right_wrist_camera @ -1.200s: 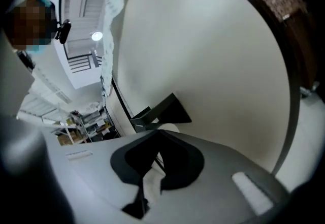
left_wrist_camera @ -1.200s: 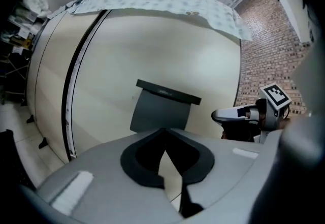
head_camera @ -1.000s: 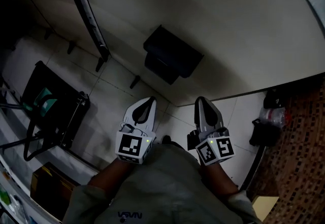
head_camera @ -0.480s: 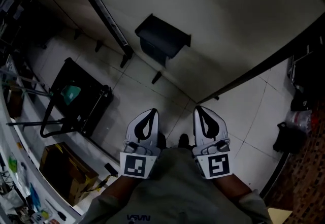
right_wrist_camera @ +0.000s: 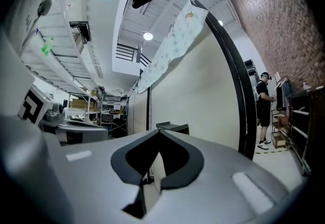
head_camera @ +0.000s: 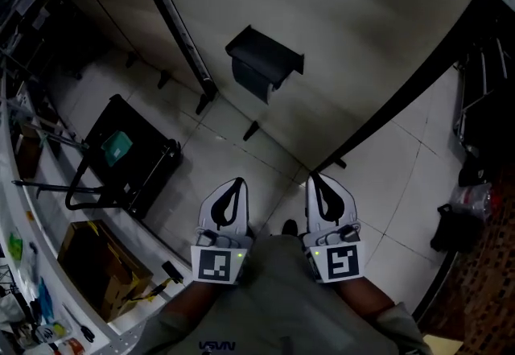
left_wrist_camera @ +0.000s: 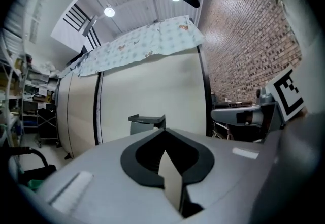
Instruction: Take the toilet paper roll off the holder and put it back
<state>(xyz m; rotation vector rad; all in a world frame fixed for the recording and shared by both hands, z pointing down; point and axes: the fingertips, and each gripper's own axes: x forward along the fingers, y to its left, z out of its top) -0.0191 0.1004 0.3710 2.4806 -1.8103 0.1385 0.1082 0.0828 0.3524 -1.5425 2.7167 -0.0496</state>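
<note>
Toilet paper holder (head_camera: 264, 58) hangs on the wall (head_camera: 362, 7) (pale roll (head_camera: 251, 81) dimly inside).

the holder (head_camera: 264, 63) sits on the wall (head_camera: 362, 15), well ahead of the left gripper (head_camera: 233, 184) and right gripper (head_camera: 318, 180), which lie side by side. to their left a cart (head_camera: 121, 154) stands on the floor (head_camera: 221, 156), with a box (head_camera: 96, 269) nearer the person. bags (head_camera: 459, 216) lie far right.

The holder (head_camera: 265, 62) shows only its dark cover from above, and the left gripper (head_camera: 235, 184) blocks its lower part in its own view, so whether it holds a roll cannot be told. Dark shapes (head_camera: 455, 224) by the floor's right edge are too dim to name; shelving (head_camera: 14, 265) runs past the left edge.
</note>
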